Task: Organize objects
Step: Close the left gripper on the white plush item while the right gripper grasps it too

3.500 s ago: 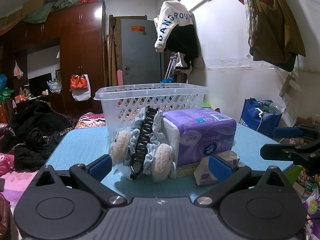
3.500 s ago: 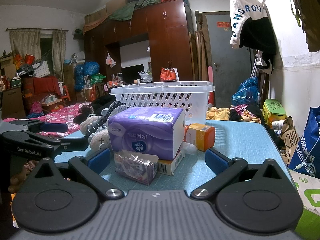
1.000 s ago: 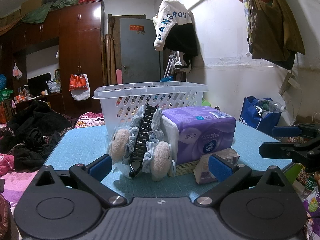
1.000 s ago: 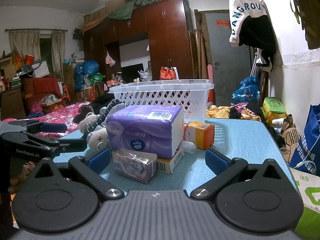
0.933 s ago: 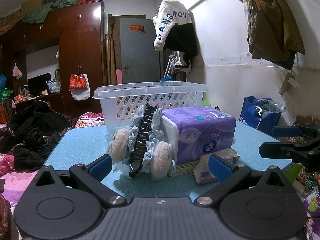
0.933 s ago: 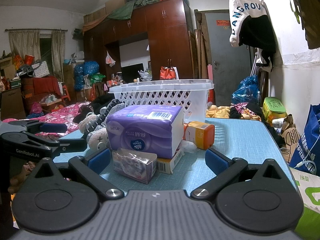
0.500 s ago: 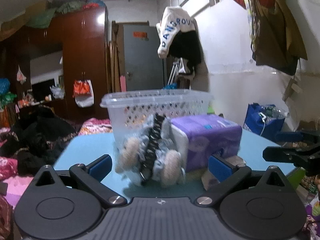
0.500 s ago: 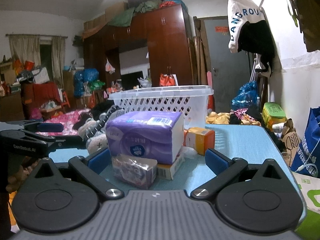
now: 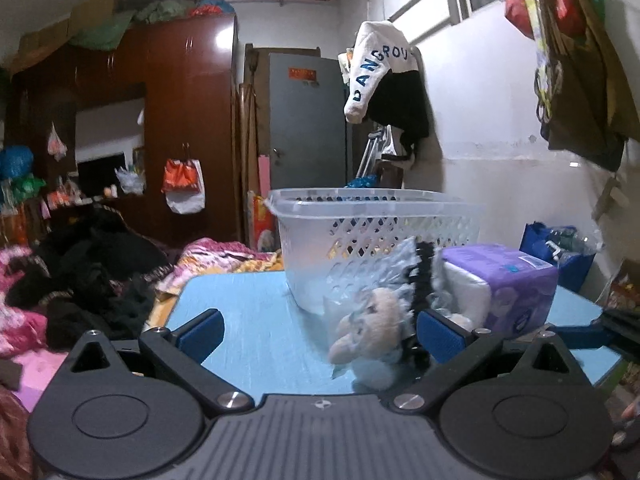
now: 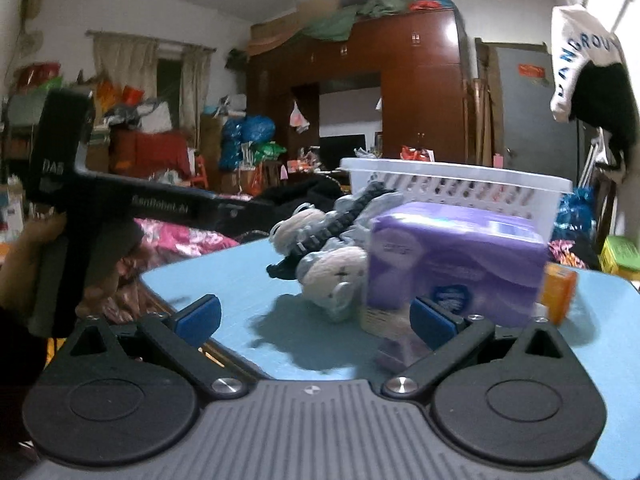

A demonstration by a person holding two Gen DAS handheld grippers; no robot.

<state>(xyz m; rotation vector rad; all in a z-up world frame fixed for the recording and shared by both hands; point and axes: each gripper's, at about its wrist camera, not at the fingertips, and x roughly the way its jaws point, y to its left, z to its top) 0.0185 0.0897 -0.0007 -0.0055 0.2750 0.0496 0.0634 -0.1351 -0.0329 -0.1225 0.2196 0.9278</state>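
This is a lived-in, crowded bedroom in a home. A tall dark wooden wardrobe (image 9: 188, 128) fills the far wall, with bundles and boxes piled on top. Heaps of clothes (image 9: 92, 276) and pink bedding (image 10: 180, 236) lie on a bed beside the blue table (image 9: 256, 332). A white hooded jacket (image 9: 380, 76) hangs from a rail on the whitewashed wall, bags (image 9: 576, 72) hang near the window, and a grey door (image 9: 308, 124) stands at the back. Curtains (image 10: 124, 76) cover another window above stacked household goods.
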